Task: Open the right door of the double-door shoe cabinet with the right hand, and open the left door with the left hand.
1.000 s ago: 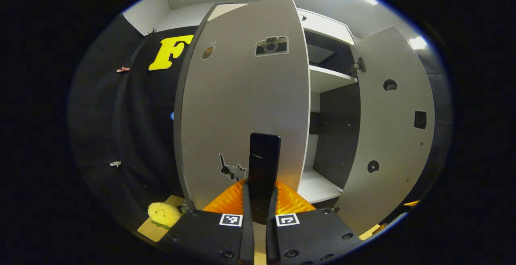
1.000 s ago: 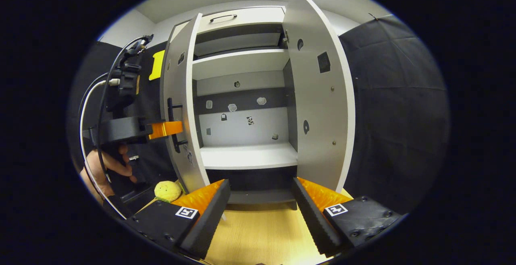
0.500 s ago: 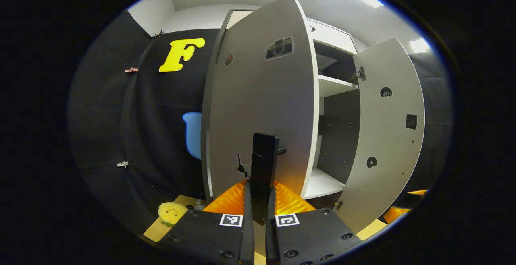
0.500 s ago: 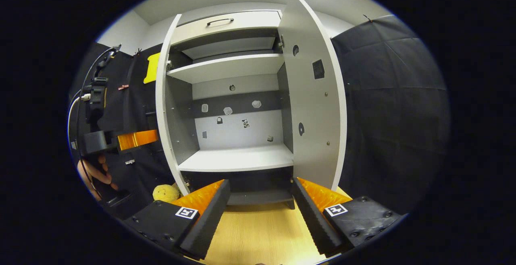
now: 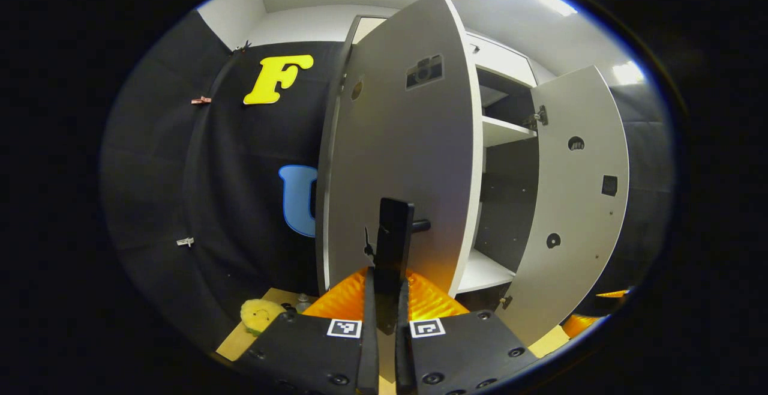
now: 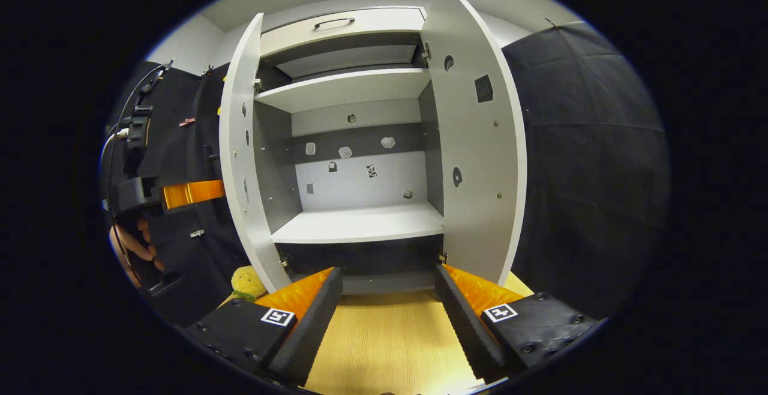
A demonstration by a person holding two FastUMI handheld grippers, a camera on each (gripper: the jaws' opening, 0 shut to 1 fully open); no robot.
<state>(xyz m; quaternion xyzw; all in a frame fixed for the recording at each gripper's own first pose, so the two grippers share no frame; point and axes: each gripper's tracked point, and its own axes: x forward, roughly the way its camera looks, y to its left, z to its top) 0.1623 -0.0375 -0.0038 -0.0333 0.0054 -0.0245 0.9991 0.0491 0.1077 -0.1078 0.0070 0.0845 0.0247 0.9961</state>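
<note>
In the left gripper view I am seeing my left gripper point(image 5: 384, 299) closing its fingers on the dark bar handle point(image 5: 393, 245) of the shoe cabinet's left door point(image 5: 402, 161), both fingers pressing its sides. That door is standing swung well out from the shoe cabinet point(image 5: 501, 137), its stickered outer face turned toward me, and the right door point(image 5: 576, 203) is hanging open on the far side of the cabinet, its inner face and hinge showing. A yellow plush toy point(image 5: 262, 314) is lying on the wooden floor point(image 5: 237, 342) just left of the left door's foot. In the right gripper view I am holding my right gripper point(image 6: 387, 317) with its fingers spread wide apart and gripping nothing, low in front of the shoe cabinet point(image 6: 354, 143), over the wooden floor point(image 6: 384, 347). Both doors are standing open there, the left door point(image 6: 240, 155) and the right door point(image 6: 477, 143) flanking the bare white shelves point(image 6: 360, 224). Left of the left door, a hand point(image 6: 129, 245) is holding the other gripper, and the yellow plush toy point(image 6: 247, 281) is sitting by that door's foot.
</note>
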